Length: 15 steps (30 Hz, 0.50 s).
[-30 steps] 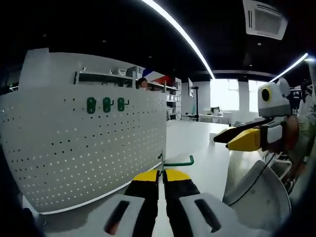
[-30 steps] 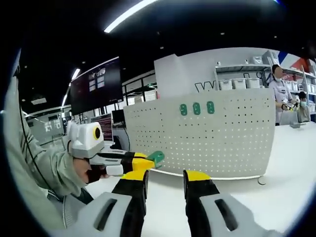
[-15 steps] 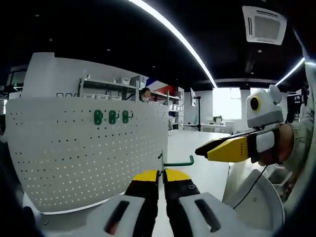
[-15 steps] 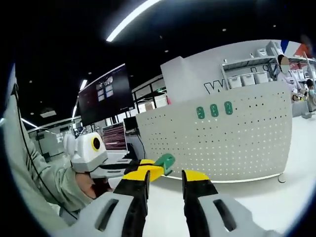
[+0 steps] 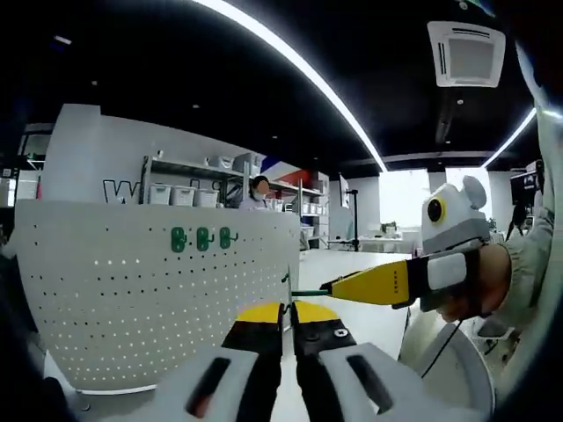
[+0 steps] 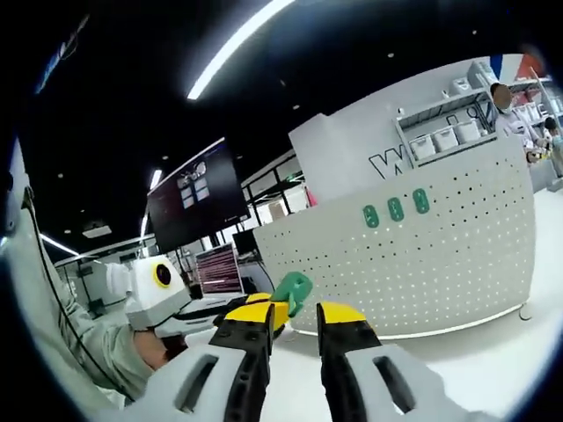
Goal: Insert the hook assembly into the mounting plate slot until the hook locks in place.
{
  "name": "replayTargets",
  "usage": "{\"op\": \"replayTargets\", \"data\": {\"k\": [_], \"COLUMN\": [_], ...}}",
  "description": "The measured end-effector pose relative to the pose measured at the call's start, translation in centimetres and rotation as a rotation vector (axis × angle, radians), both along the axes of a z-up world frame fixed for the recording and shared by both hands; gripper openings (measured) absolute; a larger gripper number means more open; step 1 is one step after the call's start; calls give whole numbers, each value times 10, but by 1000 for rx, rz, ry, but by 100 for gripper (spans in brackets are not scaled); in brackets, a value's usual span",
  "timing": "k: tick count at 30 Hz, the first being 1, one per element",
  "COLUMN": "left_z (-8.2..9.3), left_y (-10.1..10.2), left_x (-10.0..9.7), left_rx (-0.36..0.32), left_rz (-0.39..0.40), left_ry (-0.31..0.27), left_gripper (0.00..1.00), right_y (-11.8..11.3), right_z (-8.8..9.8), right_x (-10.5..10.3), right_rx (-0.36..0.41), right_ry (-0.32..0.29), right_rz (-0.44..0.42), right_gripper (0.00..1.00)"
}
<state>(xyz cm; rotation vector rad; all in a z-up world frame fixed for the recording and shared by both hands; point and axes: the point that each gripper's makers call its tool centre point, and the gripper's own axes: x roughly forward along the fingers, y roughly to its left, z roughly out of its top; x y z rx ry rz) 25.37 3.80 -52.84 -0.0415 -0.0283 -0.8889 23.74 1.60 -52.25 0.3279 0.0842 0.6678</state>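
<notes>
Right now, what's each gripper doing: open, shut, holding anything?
Left gripper: shut on the green hook.
Right gripper: open, holding nothing; its jaws stand either side of the hook's green end.

Hook (image 5: 303, 293) base hidden between left gripper's fingers (image 5: 264, 315).

Matt white perforated sheet, metal by the look, for the pegboard (image 5: 158, 299). On it, three glossy green hooks (image 5: 202, 238), seemingly coated. Before the pegboard, smooth white table (image 5: 369, 272) with a faint sheen. Thin green coated wire in the hook (image 5: 308, 293). Yellow-and-black, smooth matt plastic on the left gripper (image 5: 288, 315) and right gripper (image 6: 295, 316).
</notes>
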Motion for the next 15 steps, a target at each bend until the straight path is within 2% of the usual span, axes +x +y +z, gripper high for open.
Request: {"op": "replayTargets", "data": {"k": [7, 9, 15], "left_z": [6, 7, 10], "left_y": [-1, -1, -3], "left_x": [-3, -3, -5], "left_rx": [-2, -1, -1], "left_rz": [5, 5, 5], "left_ry": [-20, -26, -38], "left_gripper": [3, 3, 3], "right_y": [3, 3, 2], "right_z": [4, 7, 8], "right_x": [0, 1, 4], "right_rx": [30, 51, 151], "right_ry": [1, -1, 44], "right_rz": [12, 14, 18], "right_gripper": [16, 15, 15]}}
